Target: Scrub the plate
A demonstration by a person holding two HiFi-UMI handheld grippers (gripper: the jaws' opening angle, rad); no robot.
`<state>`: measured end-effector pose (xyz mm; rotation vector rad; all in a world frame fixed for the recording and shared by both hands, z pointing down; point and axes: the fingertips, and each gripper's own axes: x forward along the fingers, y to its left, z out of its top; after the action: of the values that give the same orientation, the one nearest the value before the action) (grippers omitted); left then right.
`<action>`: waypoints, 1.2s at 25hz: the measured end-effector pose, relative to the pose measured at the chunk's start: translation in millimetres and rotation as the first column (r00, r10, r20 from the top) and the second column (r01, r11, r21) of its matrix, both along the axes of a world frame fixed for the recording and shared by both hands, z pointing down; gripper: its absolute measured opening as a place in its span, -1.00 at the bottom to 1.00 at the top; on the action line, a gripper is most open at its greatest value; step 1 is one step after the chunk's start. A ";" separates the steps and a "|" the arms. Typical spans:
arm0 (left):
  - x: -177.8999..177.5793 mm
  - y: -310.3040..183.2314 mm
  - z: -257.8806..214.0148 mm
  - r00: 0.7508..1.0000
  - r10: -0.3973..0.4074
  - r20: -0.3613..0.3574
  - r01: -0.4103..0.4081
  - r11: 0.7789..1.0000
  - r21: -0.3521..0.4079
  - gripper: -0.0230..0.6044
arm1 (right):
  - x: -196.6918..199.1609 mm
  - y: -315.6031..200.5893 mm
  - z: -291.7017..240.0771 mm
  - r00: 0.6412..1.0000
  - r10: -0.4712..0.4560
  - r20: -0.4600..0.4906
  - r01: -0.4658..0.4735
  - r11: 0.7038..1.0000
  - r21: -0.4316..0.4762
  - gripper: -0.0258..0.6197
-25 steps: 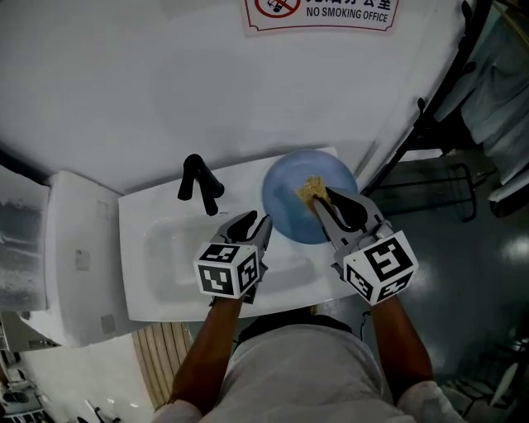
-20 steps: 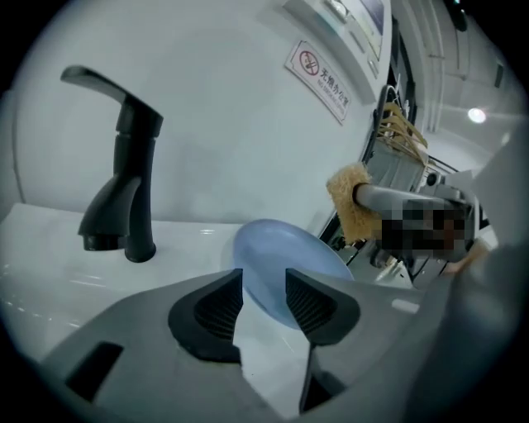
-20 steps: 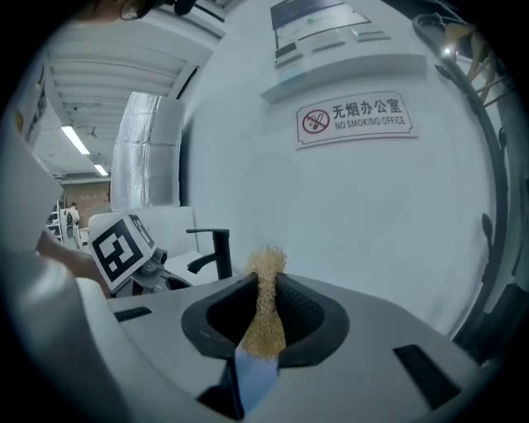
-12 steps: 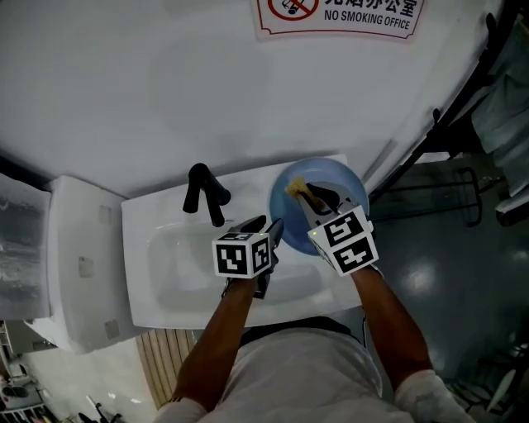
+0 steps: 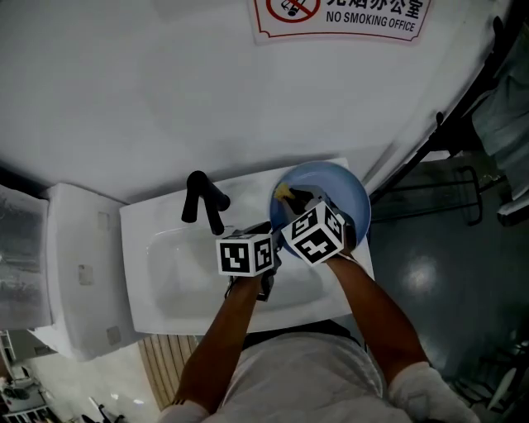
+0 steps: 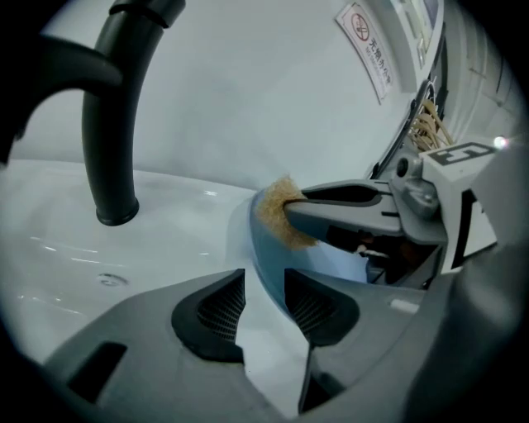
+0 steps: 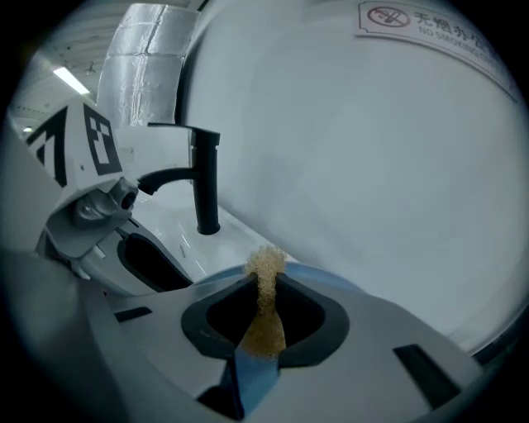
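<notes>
Blue plate (image 5: 345, 195) sits at the 2 o'clock corner of the white sink (image 5: 157, 277), on the sink's surface, close to the wall. A black faucet (image 5: 202, 197) stands at the basin's 12 o'clock edge.

Right gripper (image 7: 264, 285): clenched on a tan sponge (image 7: 266, 318), which is pinched between the two pads with its frayed tip projecting beyond them. In the head view the sponge lies against the plate near its 10 o'clock rim.

Left gripper (image 6: 264, 285): released. Its jaws stand apart and have just been closing slightly, and the plate's thin rim runs between them at roughly the plate's 8 o'clock edge. A strip of white sink shows between the rim and the left pad, so no clamping is seen. Both grippers point down and toward the wall.

A red-and-white sign (image 5: 339, 16) reading "NO SMOKING OFFICE" hangs on the wall at 12 o'clock.
</notes>
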<state>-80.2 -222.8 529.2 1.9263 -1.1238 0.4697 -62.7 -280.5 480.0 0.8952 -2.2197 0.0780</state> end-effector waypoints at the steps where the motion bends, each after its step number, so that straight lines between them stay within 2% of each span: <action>1: 0.6 -0.1 -0.1 1.000 -0.003 -0.004 0.003 1.000 -0.002 -0.43 | -1.4 -0.6 3.8 1.000 -0.005 -0.013 0.005 1.000 -0.002 -0.73; 4: 0.7 -1.1 -0.3 1.000 -0.018 0.003 0.018 1.000 -0.004 -0.58 | -3.5 -2.5 12.4 0.999 -0.015 -0.045 0.015 1.000 -0.002 -0.73; 11: -7.6 -5.3 1.6 0.997 -0.075 0.037 0.075 0.997 -0.005 -0.69 | 11.7 -13.0 20.4 0.994 0.004 -0.112 -0.002 1.000 0.014 -0.73; 21: -8.0 -8.3 -2.2 0.991 -0.130 0.006 0.130 0.991 -0.006 -0.70 | 102.4 -37.2 19.5 0.959 0.172 -0.226 -0.167 0.985 0.041 -0.73; 25: -7.8 -9.5 -3.2 0.987 -0.159 -0.005 0.159 0.987 -0.014 -0.71 | 119.8 -35.5 15.4 0.957 0.207 -0.204 -0.205 0.978 0.033 -0.73; 30: -8.4 -9.3 -3.3 0.980 -0.200 -0.010 0.199 0.980 -0.025 -0.73 | 87.5 -11.3 -0.7 0.981 0.162 -0.109 -0.162 0.987 0.009 -0.73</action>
<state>-88.6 -232.1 525.9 1.7712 -1.2821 0.3586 24.7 -291.8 479.3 1.0539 -2.0433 0.1026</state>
